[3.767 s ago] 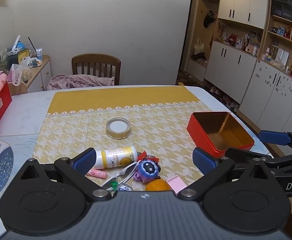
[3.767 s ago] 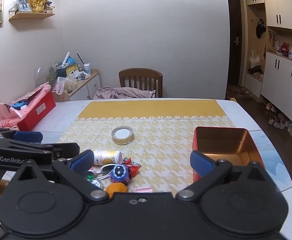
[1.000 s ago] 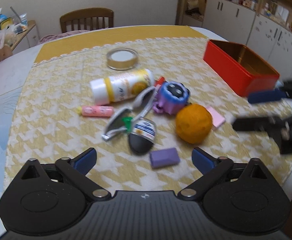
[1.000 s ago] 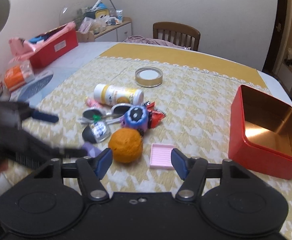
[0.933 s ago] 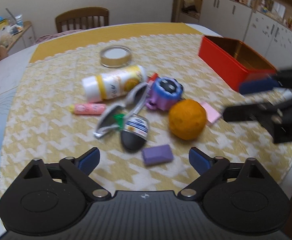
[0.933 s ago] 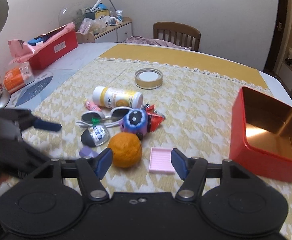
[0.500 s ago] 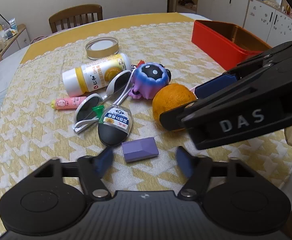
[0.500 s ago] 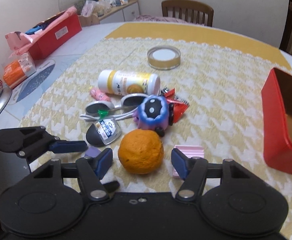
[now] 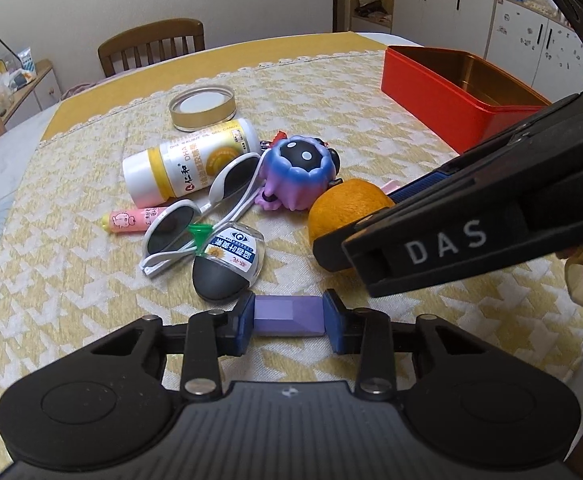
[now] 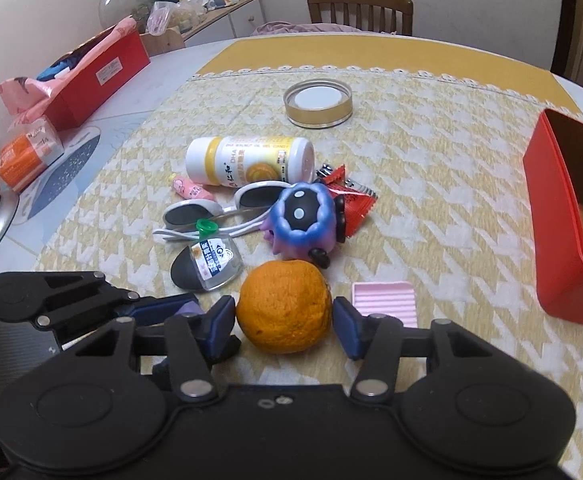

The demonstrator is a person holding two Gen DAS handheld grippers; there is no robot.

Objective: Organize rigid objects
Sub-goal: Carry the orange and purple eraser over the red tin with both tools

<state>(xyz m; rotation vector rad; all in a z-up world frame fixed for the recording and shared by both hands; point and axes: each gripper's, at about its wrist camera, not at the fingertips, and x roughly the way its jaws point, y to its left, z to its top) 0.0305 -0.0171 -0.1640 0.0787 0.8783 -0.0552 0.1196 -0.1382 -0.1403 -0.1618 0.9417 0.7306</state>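
Clutter of sunglasses (image 9: 195, 216), bottle (image 9: 191, 164) and toy (image 9: 295, 172) crowds left tongs (image 9: 289, 320) closing onto purple block (image 9: 287, 316), right tongs (image 10: 284, 322) closing around orange (image 10: 283, 304).

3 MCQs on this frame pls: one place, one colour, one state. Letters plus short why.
1. Where does the pink ridged tile lie?
A. inside the red tin
B. on the cloth right of the orange
C. under the sunglasses

2. Colour of the block in the left gripper?
A. purple
B. green
C. white

3. The red tin is:
A. lidded
B. tipped over
C. open, nothing visible inside

Key: B, it sits beside the orange; A, purple between the blue pads; C, only the gold interior shows.
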